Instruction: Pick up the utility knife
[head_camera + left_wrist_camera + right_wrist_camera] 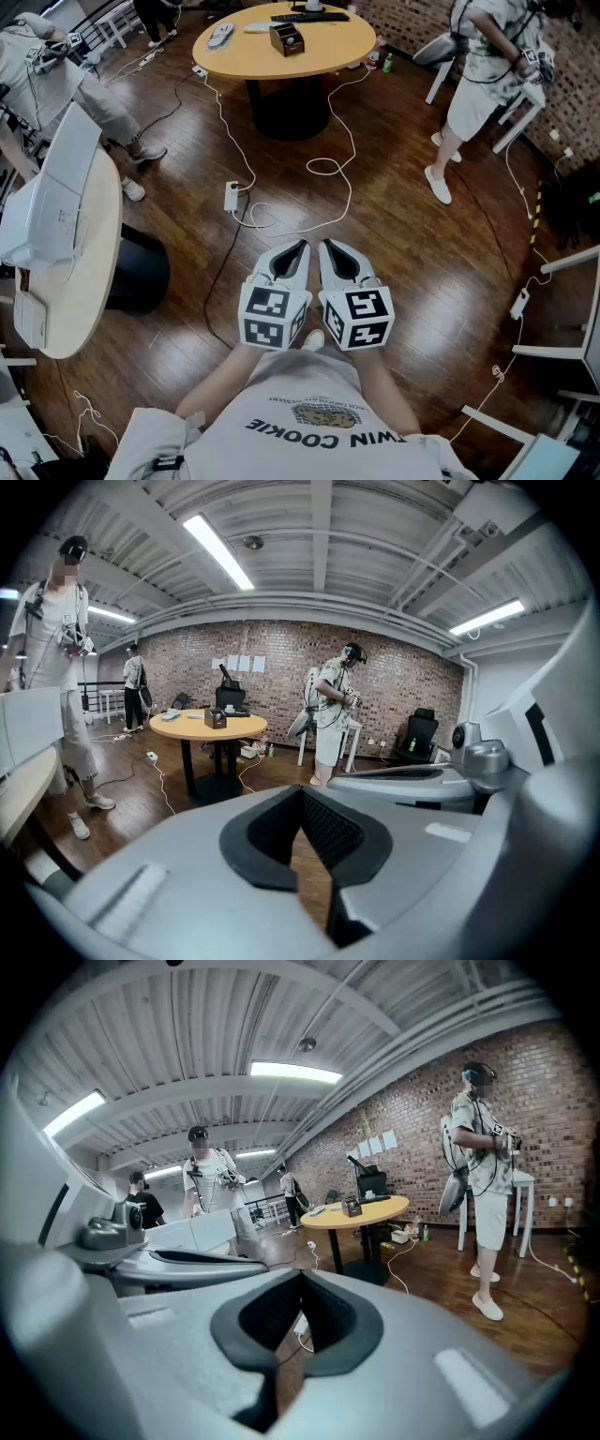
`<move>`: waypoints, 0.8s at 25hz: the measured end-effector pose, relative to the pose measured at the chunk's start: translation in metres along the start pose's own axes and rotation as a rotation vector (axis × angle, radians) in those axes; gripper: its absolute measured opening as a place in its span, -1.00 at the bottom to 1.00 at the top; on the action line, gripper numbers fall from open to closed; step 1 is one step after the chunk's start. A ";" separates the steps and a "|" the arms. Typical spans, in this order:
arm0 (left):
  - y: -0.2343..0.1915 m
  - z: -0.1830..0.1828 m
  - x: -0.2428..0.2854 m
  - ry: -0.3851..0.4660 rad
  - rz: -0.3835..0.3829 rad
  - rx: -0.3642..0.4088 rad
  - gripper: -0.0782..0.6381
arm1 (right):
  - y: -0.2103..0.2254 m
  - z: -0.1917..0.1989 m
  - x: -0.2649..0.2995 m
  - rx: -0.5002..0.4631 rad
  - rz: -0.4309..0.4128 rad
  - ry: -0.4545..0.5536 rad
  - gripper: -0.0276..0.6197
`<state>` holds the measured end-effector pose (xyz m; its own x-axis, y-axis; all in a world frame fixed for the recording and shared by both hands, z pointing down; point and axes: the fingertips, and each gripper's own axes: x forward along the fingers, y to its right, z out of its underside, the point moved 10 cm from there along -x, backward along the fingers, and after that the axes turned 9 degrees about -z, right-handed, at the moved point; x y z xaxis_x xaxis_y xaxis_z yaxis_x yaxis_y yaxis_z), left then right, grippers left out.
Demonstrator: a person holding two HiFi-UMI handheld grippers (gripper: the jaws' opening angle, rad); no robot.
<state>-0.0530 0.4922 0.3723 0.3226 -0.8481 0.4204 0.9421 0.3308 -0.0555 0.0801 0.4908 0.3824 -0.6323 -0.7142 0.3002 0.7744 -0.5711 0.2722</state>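
Both pairs of jaws are closed with nothing between them. The left gripper (302, 791) narrows to a shut point at its far end in the left gripper view, and the right gripper (300, 1277) does the same in the right gripper view. In the head view the two grippers lie side by side, just beside each other and tilted a little downward, held out in front of the person's shirt (300, 422). A marker cube (272, 317) sits at the near end of the left one, and a second marker cube (358, 317) at the near end of the right one.

Below them is the wooden floor (422, 281). A white cable (349, 178) loops across it ahead of the grippers, and a power strip (232, 195) lies ahead and to the left.

Well apart from the grippers, towards the far edge of the floor, stands a round table (328, 42). A black box (286, 37) sits near its middle and a few small items near its far edge. At the left edge of the floor a white table (84, 272) carries a white device (47, 206).

One person (487, 66) stands at the far right and another person (56, 75) at the far left.

No view lets the utility knife be made out; the items on the round table are too small to tell.
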 end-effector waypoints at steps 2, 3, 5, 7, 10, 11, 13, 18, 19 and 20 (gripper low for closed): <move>-0.001 -0.003 0.009 0.003 0.004 0.000 -0.77 | 0.006 -0.002 0.007 -0.003 -0.004 -0.001 -0.93; -0.003 -0.004 0.014 0.002 0.005 0.000 -0.77 | 0.009 -0.003 0.011 -0.005 -0.005 -0.001 -0.93; -0.008 -0.006 0.026 -0.002 0.009 -0.003 -0.77 | 0.015 -0.006 0.022 -0.006 -0.006 -0.005 -0.93; -0.016 -0.009 0.038 -0.007 0.018 -0.008 -0.77 | 0.020 -0.010 0.035 -0.005 -0.002 -0.012 -0.93; -0.034 -0.016 0.059 -0.010 0.035 -0.016 -0.77 | 0.026 -0.019 0.061 -0.014 0.004 -0.020 -0.93; -0.042 -0.019 0.066 -0.010 0.038 -0.018 -0.77 | 0.027 -0.023 0.070 -0.018 0.007 -0.021 -0.93; -0.057 -0.027 0.080 -0.007 0.045 -0.020 -0.77 | 0.031 -0.030 0.089 -0.019 0.017 -0.023 -0.93; -0.108 -0.048 0.112 -0.010 0.082 -0.022 -0.77 | 0.029 -0.052 0.145 -0.025 0.049 -0.032 -0.93; -0.119 -0.052 0.118 -0.012 0.091 -0.022 -0.77 | 0.028 -0.056 0.156 -0.025 0.056 -0.034 -0.93; -0.129 -0.056 0.123 -0.012 0.100 -0.021 -0.78 | 0.027 -0.060 0.167 -0.026 0.064 -0.037 -0.93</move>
<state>-0.1294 0.3219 0.3810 0.4138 -0.8063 0.4226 0.9071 0.4044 -0.1168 -0.0031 0.3317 0.3850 -0.5817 -0.7345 0.3495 0.8132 -0.5356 0.2278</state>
